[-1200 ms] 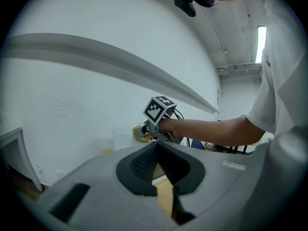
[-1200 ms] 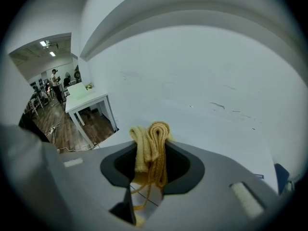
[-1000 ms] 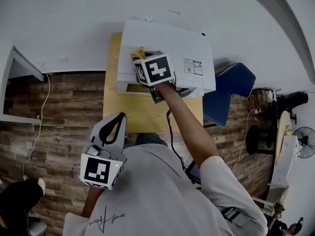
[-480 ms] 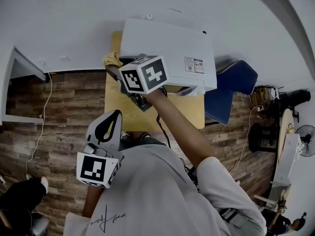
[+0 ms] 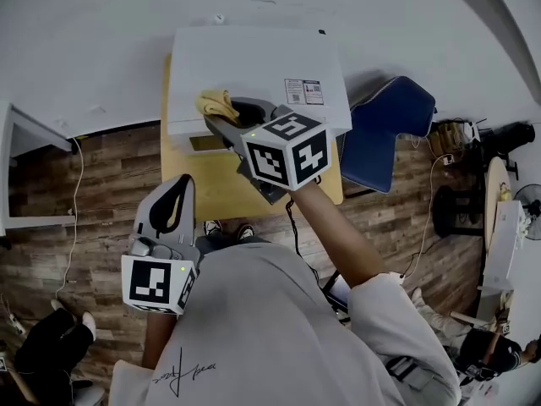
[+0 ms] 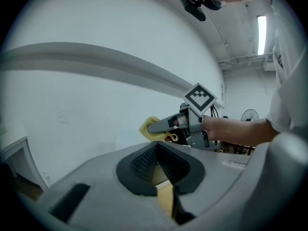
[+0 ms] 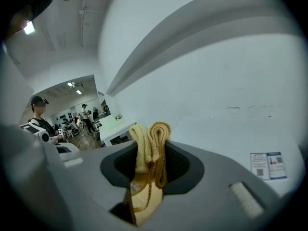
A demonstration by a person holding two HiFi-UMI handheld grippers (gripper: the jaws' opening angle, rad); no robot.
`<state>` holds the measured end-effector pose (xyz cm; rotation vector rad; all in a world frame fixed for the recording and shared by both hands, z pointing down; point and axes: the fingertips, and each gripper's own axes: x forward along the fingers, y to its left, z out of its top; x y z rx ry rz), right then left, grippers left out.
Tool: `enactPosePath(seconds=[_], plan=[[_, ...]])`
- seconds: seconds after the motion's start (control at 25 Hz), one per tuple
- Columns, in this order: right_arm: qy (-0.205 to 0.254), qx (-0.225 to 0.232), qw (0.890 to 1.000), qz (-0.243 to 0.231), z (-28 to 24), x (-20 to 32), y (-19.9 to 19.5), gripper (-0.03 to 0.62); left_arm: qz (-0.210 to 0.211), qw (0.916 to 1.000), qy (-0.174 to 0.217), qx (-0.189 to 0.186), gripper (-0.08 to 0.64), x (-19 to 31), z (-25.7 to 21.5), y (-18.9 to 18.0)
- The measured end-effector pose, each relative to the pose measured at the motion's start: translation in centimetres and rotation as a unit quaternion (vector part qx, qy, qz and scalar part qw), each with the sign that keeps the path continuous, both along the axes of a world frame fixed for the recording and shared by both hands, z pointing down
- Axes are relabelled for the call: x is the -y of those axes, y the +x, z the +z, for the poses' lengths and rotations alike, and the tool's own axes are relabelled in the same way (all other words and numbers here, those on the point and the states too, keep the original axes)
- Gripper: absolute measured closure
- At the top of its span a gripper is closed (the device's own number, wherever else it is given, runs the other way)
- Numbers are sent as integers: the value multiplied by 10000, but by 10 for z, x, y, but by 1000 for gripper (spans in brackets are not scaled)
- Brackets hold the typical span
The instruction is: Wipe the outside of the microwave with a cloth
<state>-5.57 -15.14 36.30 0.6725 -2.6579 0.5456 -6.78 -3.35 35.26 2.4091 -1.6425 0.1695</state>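
While right gripper [image 5: 221,118] jaws clamp the yellow cloth [image 5: 216,104], microwave [image 5: 254,57] top lies dead ahead; left gripper [image 5: 181,186] closed, empty, farther back.

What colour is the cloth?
The cloth is yellow; the right gripper view shows it best.

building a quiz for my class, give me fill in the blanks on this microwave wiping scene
1. The right gripper is shut on a ___ cloth.
2. The cloth lies on the ___ of the white microwave.
3. The microwave stands on a ___ table.
4. The left gripper, near the person's body, holds ___.

Missing words: yellow; top; wooden; nothing
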Motion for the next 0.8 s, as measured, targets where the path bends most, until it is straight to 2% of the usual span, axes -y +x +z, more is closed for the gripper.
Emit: enactPosePath(seconds=[0.36, 0.8], plan=[[329, 175, 9983, 447, -17, -6, 94, 466, -52, 9998, -53, -172, 568, 6, -2, 36], [628, 357, 9944, 774, -20, -33, 183, 466, -110, 9997, 75, -222, 568, 5, -6, 71]])
